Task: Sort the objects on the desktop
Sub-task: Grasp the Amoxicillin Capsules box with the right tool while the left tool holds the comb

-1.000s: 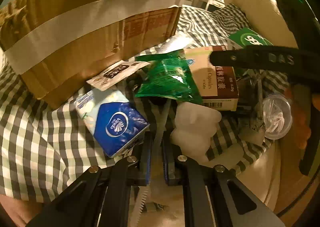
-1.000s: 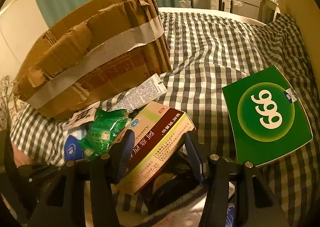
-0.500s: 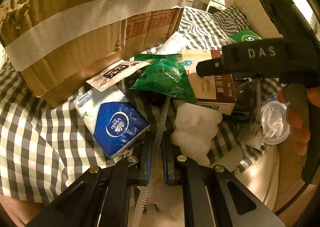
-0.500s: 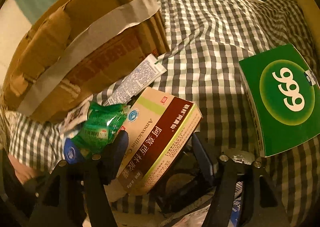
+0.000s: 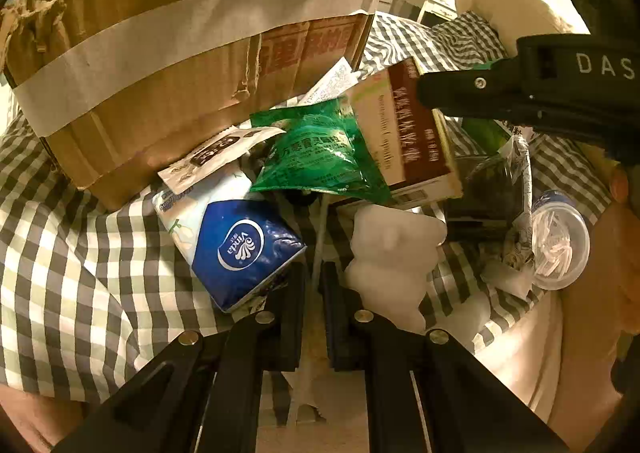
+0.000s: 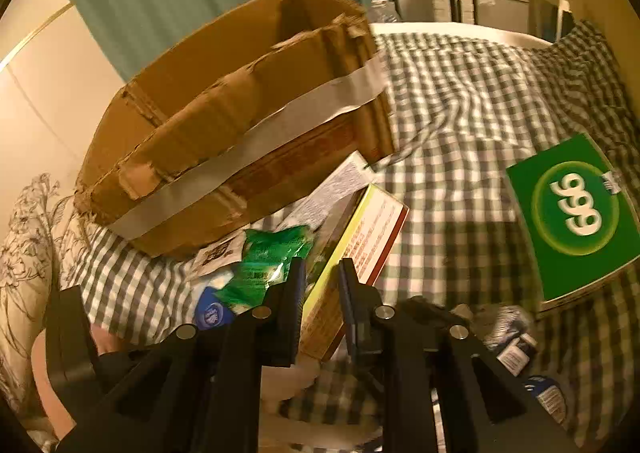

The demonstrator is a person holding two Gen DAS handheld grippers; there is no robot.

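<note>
Pictured on a rumpled grey-and-white checked cloth (image 6: 460,101): a heap of desktop odds and ends awaiting sorting beside a torn brown cardboard box banded with pale tape (image 5: 192,49).

Right gripper (image 6: 322,285) closing edge-on across a flat cream-and-maroon cardboard medicine carton (image 6: 360,237), jaws narrowing with the carton's thin side between them and its far end tipped up off the pile. Pads appear to be on the cardboard.

Left gripper (image 5: 314,285) low at the near edge of the heap, fingers drawn nearly together around a thin pale strip (image 5: 320,229) running up between them; whether actually pinched, hard to tell.

Leaning against the lifted carton: a crinkled green foil sachet (image 5: 324,153). Just beside it, a blue-and-white soft tissue pack (image 5: 240,241), a white moulded figurine (image 5: 392,249), a small black-and-white printed packet (image 5: 216,153) and a clear round lidded tub (image 5: 560,245). Well apart on the cloth, a flat green box with a white "999" roundel (image 6: 572,209).

Likely trouble from here: carton pivoting or slipping out, gripped only near one end on a narrow edge. Also at risk, the sachet, apt to slide off or be dragged along and scatter neighbours off the cloth's near edge. Possible snag, too, on the box's ragged rim if the carton is meant to go in there.
</note>
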